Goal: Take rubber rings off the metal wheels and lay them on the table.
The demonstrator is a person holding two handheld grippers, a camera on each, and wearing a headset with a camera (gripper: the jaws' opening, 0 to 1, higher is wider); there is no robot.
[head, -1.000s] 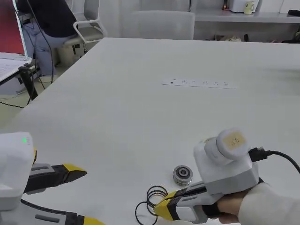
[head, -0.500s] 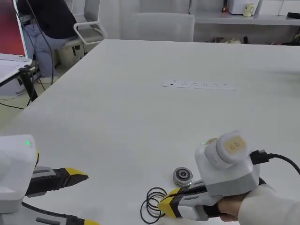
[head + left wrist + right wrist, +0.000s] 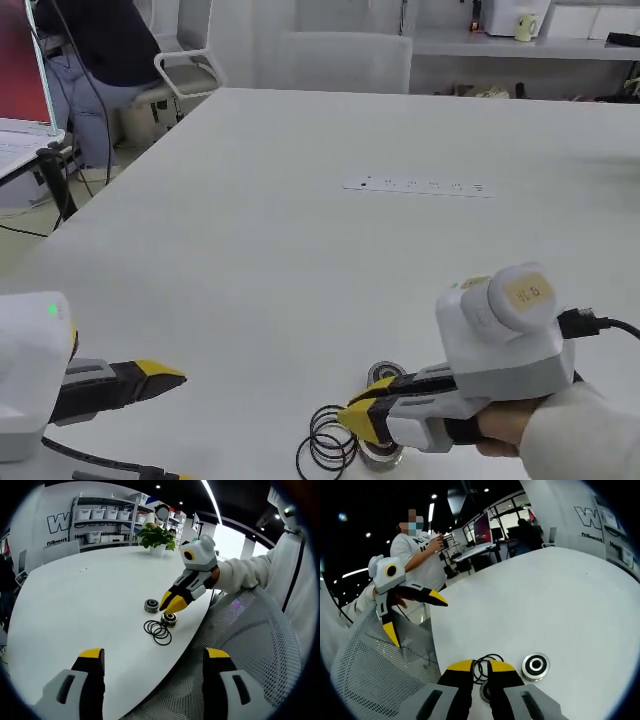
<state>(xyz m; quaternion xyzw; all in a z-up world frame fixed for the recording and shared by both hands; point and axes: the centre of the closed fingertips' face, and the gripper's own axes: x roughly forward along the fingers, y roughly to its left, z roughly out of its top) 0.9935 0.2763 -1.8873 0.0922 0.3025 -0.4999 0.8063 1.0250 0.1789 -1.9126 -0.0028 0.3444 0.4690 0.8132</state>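
Observation:
Several black rubber rings (image 3: 325, 446) lie in a loose pile near the table's front edge. One metal wheel (image 3: 384, 374) lies flat just behind my right gripper (image 3: 358, 418); a second wheel (image 3: 380, 456) sits under its jaws. The right gripper's jaws stand close together just above that wheel and beside the rings, and nothing shows held between them. In the right gripper view the rings (image 3: 483, 664) and the near wheel (image 3: 485, 692) show past the narrow gap, with the other wheel (image 3: 536, 665) to the right. My left gripper (image 3: 152, 656) hangs open and empty off the table's near left.
A white power strip (image 3: 417, 186) lies mid-table. A grey chair (image 3: 345, 58) stands at the far edge, with a person seated at a desk with a laptop (image 3: 25, 95) at far left. A mesh chair (image 3: 250, 645) is close to the table edge.
My right gripper has lifted a little and drawn right off the ring pile; a wheel now shows beneath its jaws. The left gripper has barely moved.

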